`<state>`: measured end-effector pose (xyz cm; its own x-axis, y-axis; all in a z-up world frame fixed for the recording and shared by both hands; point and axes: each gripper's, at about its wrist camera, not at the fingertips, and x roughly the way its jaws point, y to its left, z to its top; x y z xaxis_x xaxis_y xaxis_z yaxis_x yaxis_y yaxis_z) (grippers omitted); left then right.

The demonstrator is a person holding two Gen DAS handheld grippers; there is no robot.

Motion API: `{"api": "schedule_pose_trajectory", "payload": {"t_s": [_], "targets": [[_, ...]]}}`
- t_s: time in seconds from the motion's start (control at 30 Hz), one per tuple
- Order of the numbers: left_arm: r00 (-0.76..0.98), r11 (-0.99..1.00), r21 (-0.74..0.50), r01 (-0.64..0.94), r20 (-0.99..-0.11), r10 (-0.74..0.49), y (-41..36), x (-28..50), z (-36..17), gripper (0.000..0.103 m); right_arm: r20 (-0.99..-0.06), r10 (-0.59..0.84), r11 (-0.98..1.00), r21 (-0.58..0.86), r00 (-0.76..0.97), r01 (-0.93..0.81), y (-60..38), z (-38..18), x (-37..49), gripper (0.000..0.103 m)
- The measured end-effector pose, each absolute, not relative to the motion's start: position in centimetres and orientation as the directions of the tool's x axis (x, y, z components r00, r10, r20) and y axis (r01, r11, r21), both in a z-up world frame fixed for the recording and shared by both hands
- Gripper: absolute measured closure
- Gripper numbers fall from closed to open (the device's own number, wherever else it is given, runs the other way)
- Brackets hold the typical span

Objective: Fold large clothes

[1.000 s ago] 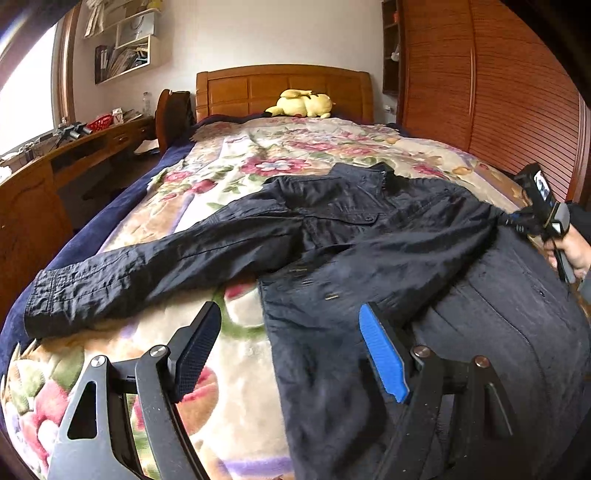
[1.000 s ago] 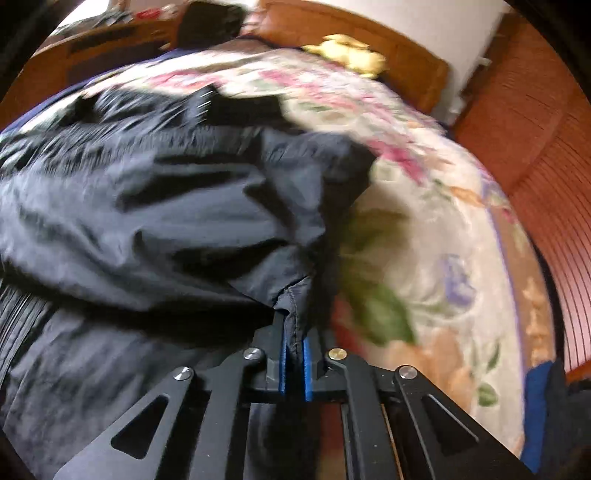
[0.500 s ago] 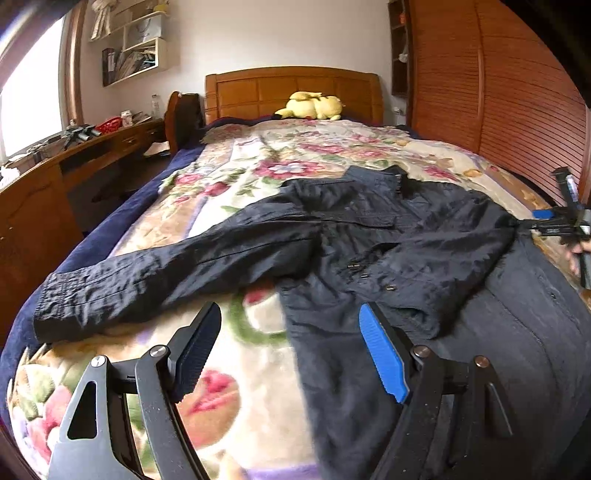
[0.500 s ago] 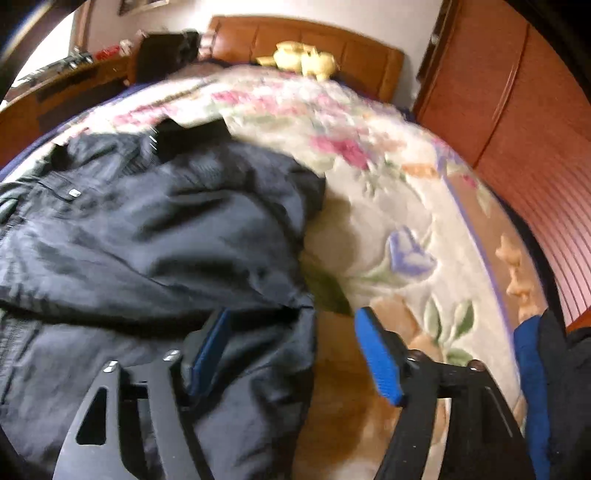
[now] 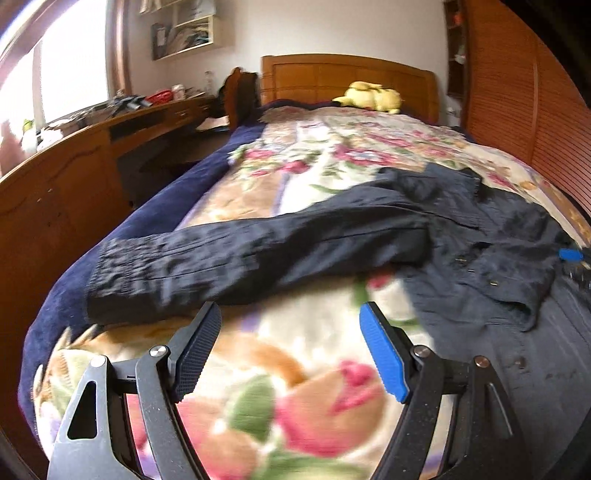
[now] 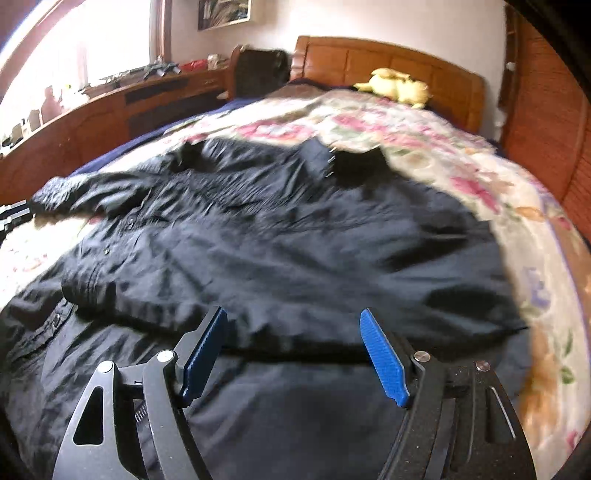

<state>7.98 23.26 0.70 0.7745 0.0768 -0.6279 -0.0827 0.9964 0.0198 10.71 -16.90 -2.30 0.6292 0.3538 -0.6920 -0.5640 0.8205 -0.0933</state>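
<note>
Now both released: left gripper (image 5: 290, 349) over the floral bed (image 5: 303, 354) near the outstretched sleeve (image 5: 229, 266); right gripper (image 6: 295, 354), just opened, empty above the jacket (image 6: 280, 251).

Bedroom in home. Big bed with flowery soft blanket (image 5: 303, 177) fills room. Brown wooden headboard (image 5: 347, 79) at far end, yellow soft toy (image 5: 369, 96) lying in front of it. Long brown wooden desk (image 5: 110, 133) along left wall, small things on top, too blurry to name. Bright window (image 5: 70, 70) above desk. White wall shelf (image 5: 184, 31) holding what look like books. Tall slatted wooden wardrobe doors (image 5: 517, 103) on right.
</note>
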Motion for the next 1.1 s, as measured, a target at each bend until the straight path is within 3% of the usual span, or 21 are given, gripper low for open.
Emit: {"api": "schedule_pose_trajectory", "payload": {"t_s": [0.33, 0.57, 0.87, 1.0, 1.1], "targets": [[0.742, 0.976, 0.077, -0.203, -0.638, 0.205, 31.9, 9.5, 0.8, 0.025, -0.68, 0.315, 0.786, -0.204, 0.662, -0.584, -13.8, -4.0, 9.4, 0.027], [0.702, 0.949, 0.047, -0.312, -0.661, 0.264, 38.3, 10.2, -0.5, 0.025, -0.679, 0.327, 0.791, -0.184, 0.657, -0.584, -14.0, -3.8, 9.5, 0.027], [0.671, 0.936, -0.052, -0.349, -0.711, 0.21, 41.2, 11.1, -3.4, 0.028, -0.677, 0.325, 0.789, -0.191, 0.66, -0.584, -13.9, -3.8, 9.3, 0.027], [0.642, 0.937, -0.063, -0.343, -0.744, 0.184, 41.0, 11.8, -4.0, 0.041, -0.675, 0.323, 0.787, -0.198, 0.663, -0.585, -13.8, -3.7, 9.2, 0.027], [0.631, 0.945, -0.072, -0.32, -0.76, 0.156, 40.7, 12.2, -4.3, 0.056, -0.673, 0.325, 0.784, -0.201, 0.664, -0.587, -13.8, -3.7, 9.0, 0.027]]}}
